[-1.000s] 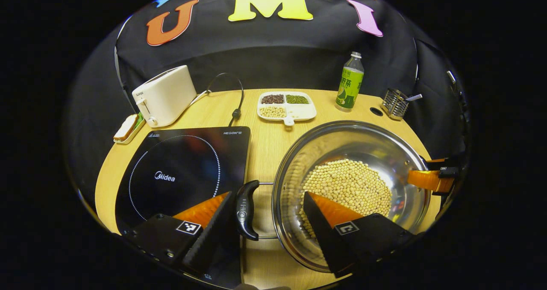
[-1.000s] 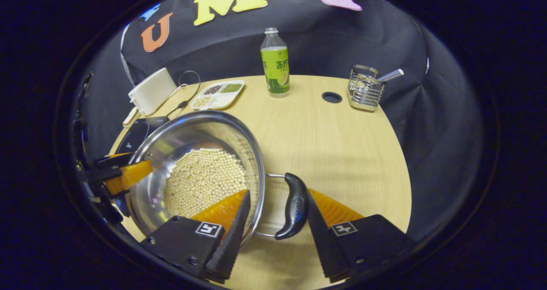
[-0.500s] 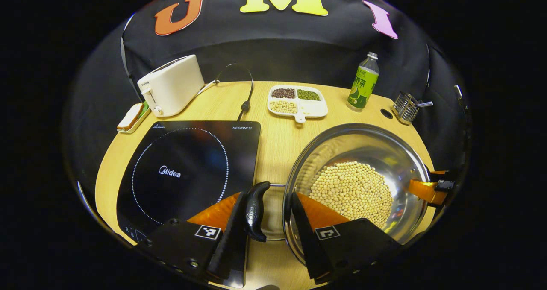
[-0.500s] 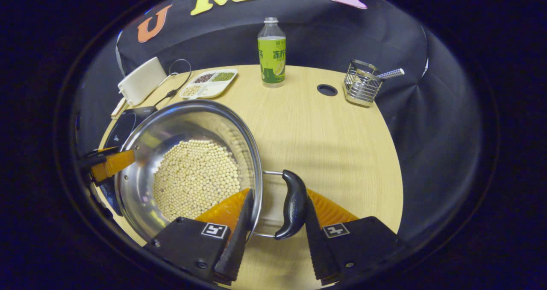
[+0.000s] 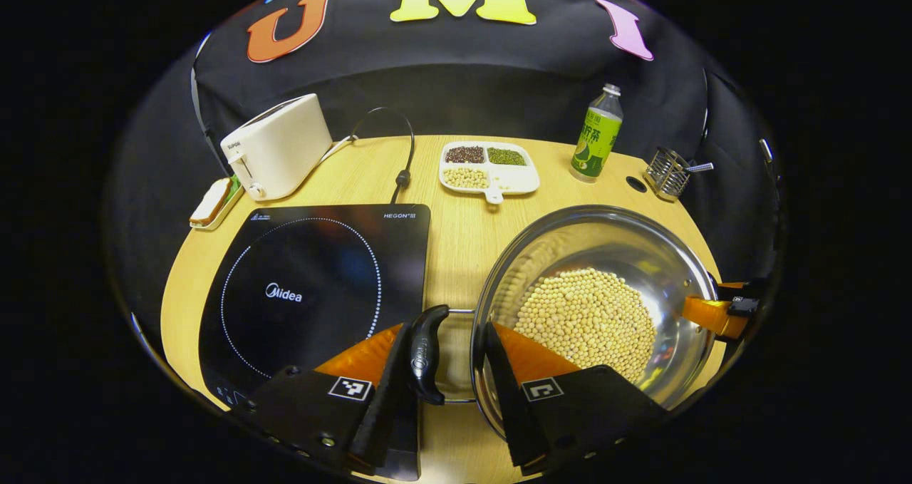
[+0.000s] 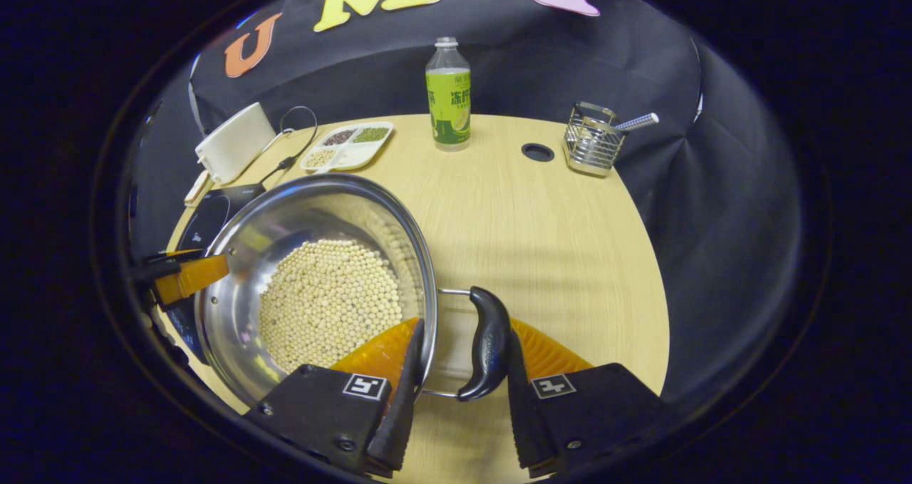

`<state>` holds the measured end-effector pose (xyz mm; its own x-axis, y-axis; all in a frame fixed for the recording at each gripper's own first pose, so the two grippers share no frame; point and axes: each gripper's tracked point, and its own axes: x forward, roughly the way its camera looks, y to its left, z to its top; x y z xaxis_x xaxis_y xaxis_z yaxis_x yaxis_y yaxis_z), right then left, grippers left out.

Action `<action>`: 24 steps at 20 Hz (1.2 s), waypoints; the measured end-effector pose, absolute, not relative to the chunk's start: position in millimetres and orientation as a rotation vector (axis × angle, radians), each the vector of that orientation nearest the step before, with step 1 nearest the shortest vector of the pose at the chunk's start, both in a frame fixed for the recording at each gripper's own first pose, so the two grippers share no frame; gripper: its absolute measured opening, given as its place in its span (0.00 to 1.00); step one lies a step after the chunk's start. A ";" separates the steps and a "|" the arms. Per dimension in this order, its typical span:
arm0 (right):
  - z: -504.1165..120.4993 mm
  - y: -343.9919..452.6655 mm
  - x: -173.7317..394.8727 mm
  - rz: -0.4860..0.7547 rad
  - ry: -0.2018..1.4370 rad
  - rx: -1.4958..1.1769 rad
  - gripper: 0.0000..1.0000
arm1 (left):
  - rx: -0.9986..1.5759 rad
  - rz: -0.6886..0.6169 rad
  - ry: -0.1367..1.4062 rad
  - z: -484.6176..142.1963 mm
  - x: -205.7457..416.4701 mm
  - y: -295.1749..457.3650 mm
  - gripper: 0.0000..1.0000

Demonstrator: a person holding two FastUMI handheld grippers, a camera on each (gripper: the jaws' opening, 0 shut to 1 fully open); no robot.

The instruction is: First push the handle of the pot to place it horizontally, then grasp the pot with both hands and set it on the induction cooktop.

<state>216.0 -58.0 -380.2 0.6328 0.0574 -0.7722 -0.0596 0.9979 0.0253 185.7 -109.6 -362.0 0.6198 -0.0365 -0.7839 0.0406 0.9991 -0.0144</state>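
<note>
A steel pot [image 5: 605, 242] holding soybeans [image 5: 588, 320] stands to the right of the black induction cooktop [image 5: 313, 284]. My left gripper [image 5: 447, 325] is shut across the pot's left handle [image 5: 426, 352]: one finger outside the black grip, the other inside the rim. In the right gripper view, my right gripper [image 6: 464, 326] is shut the same way on the right handle [image 6: 488, 341], with its inner finger over the beans [image 6: 328, 299]. Each view shows the other gripper's orange finger at the pot's far side. Both handles lie level. I cannot tell whether the pot [image 6: 313, 206] touches the table.
Along the back of the round wooden table [image 6: 570, 242] stand a white toaster [image 5: 278, 145], a divided bean tray [image 5: 488, 167], a green bottle [image 5: 597, 135] and a wire holder [image 5: 666, 174]. A power cable [image 5: 402, 177] runs behind the cooktop. A small dish [image 5: 212, 202] lies at its far left.
The left gripper's fingers closed from wide apart onto the left handle and rim. The right gripper's fingers drew in a little on the right handle. Both views shifted slightly.
</note>
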 end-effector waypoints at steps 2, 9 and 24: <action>-374.2 -54.6 213.4 0.060 0.875 0.002 0.58 | 0.017 -0.050 0.882 -356.0 185.8 -105.8 0.61; -353.9 -26.0 202.8 0.052 0.847 0.007 0.58 | 0.020 -0.054 0.857 -330.7 178.6 -83.1 0.61; -322.9 106.7 210.6 0.092 0.816 0.009 0.58 | 0.017 -0.003 0.819 -303.0 181.9 48.0 0.61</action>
